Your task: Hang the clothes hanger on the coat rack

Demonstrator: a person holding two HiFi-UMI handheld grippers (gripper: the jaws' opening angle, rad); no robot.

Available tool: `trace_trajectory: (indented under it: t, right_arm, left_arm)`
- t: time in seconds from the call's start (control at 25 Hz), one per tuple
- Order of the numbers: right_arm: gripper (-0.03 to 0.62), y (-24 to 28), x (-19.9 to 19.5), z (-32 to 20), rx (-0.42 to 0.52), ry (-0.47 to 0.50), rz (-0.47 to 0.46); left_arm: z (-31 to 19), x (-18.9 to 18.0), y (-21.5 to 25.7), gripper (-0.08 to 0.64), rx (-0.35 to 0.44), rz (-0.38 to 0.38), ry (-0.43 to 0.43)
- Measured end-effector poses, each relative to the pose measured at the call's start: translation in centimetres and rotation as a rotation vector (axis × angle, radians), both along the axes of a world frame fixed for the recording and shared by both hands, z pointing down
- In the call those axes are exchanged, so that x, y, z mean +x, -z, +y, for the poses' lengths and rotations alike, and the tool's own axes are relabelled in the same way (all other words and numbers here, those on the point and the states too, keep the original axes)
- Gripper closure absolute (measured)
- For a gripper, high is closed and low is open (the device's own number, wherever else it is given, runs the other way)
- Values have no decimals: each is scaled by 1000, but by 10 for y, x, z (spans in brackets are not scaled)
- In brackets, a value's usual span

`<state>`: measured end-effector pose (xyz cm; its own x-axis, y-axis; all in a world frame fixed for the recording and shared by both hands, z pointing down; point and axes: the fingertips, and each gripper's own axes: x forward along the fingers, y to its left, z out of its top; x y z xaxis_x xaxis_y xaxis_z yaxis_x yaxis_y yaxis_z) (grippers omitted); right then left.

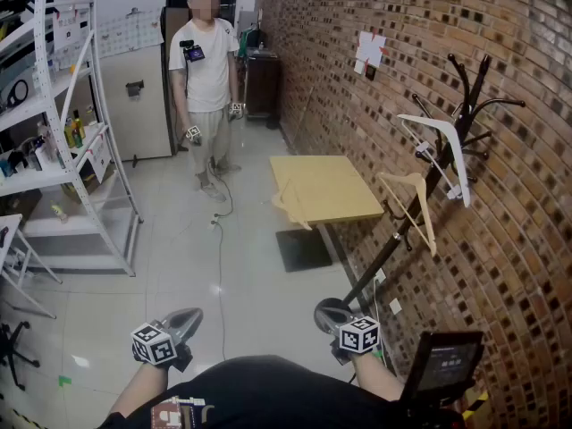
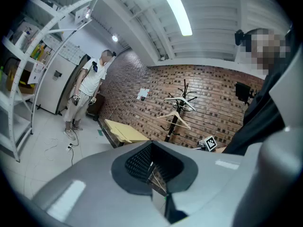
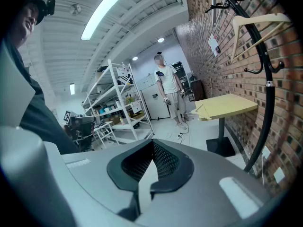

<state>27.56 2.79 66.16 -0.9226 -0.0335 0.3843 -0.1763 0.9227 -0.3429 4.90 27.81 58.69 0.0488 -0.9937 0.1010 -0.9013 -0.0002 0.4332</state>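
A: What stands round the coat rack point(image 1: 378, 248)?

B: Its black pole rises right against the brick wall point(image 1: 518, 266). Just left of the rack is a yellow table point(image 1: 335, 181) on one leg with a dark base plate point(image 1: 302, 248). Farther from the rack, a person point(image 1: 207, 70) stands facing this way, with a cable point(image 1: 221, 239) trailing over the floor point(image 1: 179, 266) by their feet. Well to the rack's left stands a white shelving unit point(image 1: 80, 141) loaded with bottles and boxes.

A: And the hangers?

B: A white hanger point(image 1: 458, 164) hangs high on the rack and a wooden hanger point(image 1: 427, 222) hangs from a lower hook. What looks like a third hanger point(image 1: 295, 211), pale like the tabletop, lies at the table's edge on the side away from the rack, partly over the rim.

A: The tools?

B: The left gripper point(image 1: 183, 315) and the right gripper point(image 1: 329, 314) are held low, the right one nearer the rack's foot. Each has its jaws together with nothing between them. Both are well apart from the hangers.

A: What stands in the way?

B: The tabletop lies between the third hanger and the rack. A dark screen point(image 1: 444, 365) sits near the rack's foot, beside the right gripper.

A: The room?

B: Pale glossy floor tiles, a white sheet point(image 1: 369, 50) pinned to the bricks beyond the rack, and a strip light point(image 2: 175, 8) on a white ceiling.
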Motion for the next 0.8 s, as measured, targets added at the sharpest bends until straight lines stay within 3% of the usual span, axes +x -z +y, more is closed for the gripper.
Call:
trace_trajectory:
  t: [0.56, 0.8]
  right_arm:
    - [578, 4, 27, -57, 20, 74, -15]
    - [578, -5, 21, -69, 11, 82, -9]
  left_arm:
    - [-67, 59, -7, 565, -14, 30, 9]
    - [-80, 60, -10, 565, -32, 39, 0]
